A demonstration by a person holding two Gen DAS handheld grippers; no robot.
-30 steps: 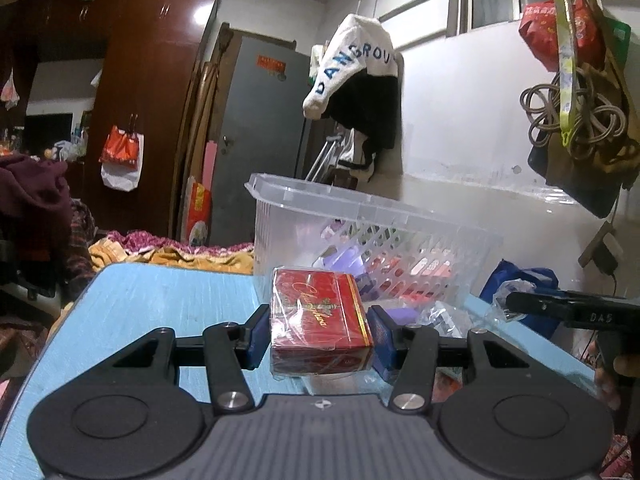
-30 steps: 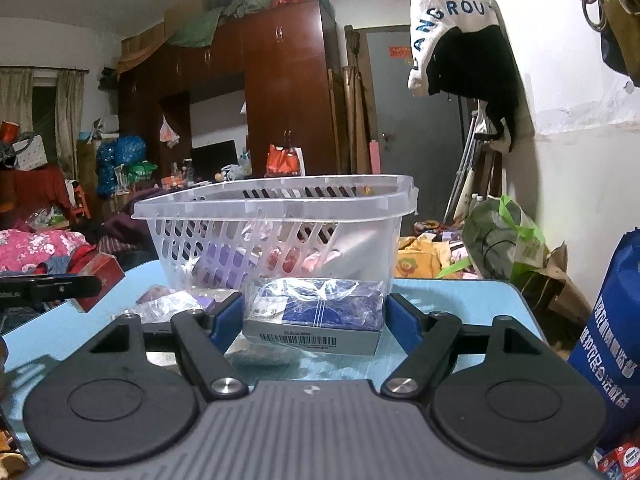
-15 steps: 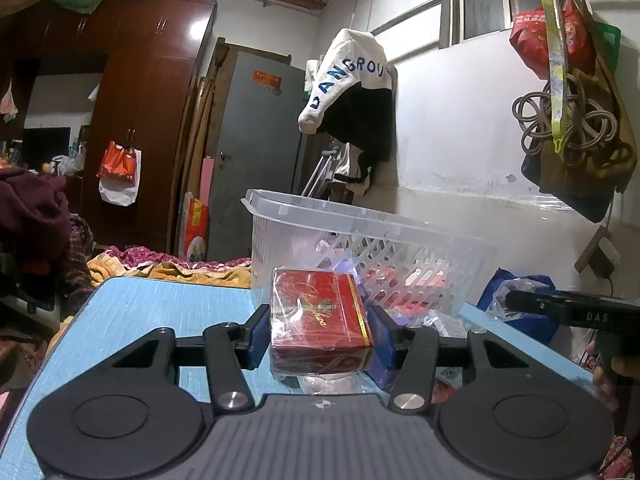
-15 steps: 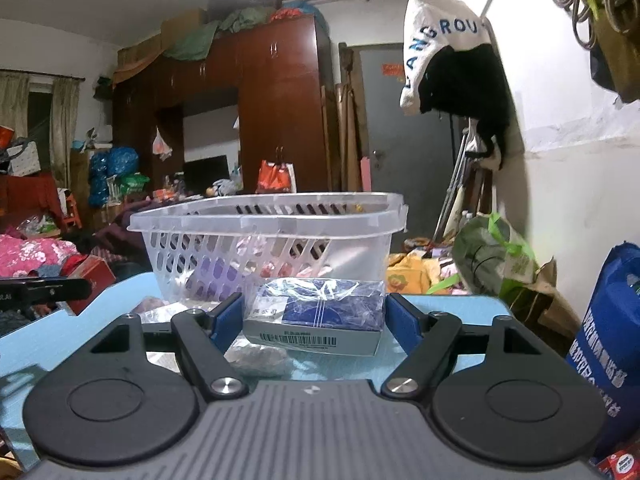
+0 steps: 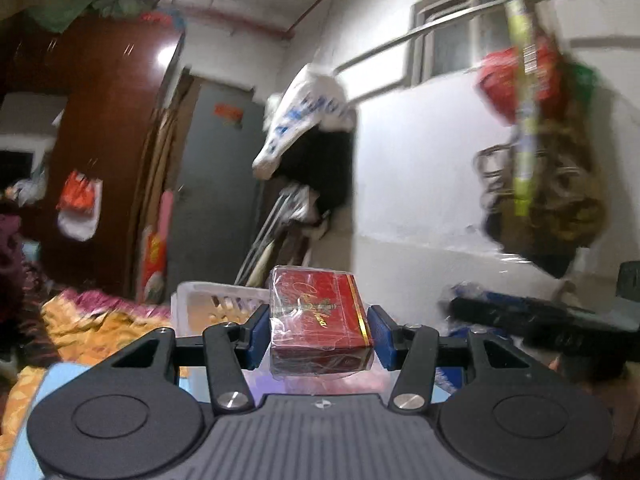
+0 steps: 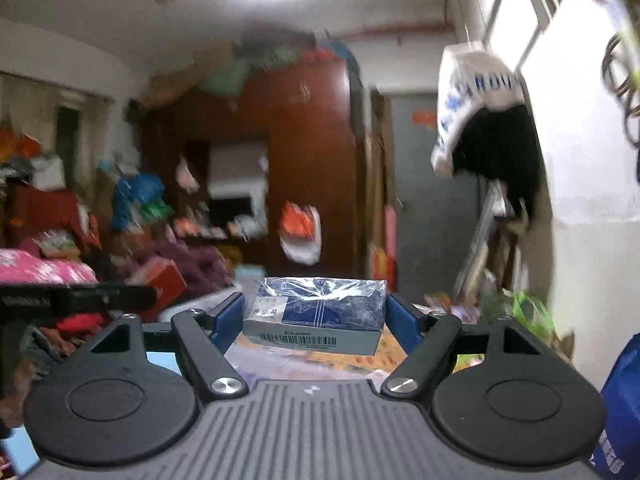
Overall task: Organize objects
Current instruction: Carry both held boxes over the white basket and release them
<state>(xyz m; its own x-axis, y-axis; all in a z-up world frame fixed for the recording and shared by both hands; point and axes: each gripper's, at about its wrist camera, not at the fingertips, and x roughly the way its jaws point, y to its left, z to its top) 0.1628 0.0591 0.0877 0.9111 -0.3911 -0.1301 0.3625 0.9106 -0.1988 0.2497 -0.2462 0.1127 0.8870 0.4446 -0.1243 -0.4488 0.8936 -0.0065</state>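
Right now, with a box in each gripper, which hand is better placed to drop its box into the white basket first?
Probably left. The left gripper holds the red box, and the white basket rim shows just beyond its fingers. The right gripper holds the blue box, but no basket is clearly visible ahead through the blur.

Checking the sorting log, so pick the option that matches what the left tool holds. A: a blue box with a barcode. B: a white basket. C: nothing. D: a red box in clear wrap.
D: the left tool is closed on the red box, which is wrapped in clear film with gold lettering; its blue pads press both sides.
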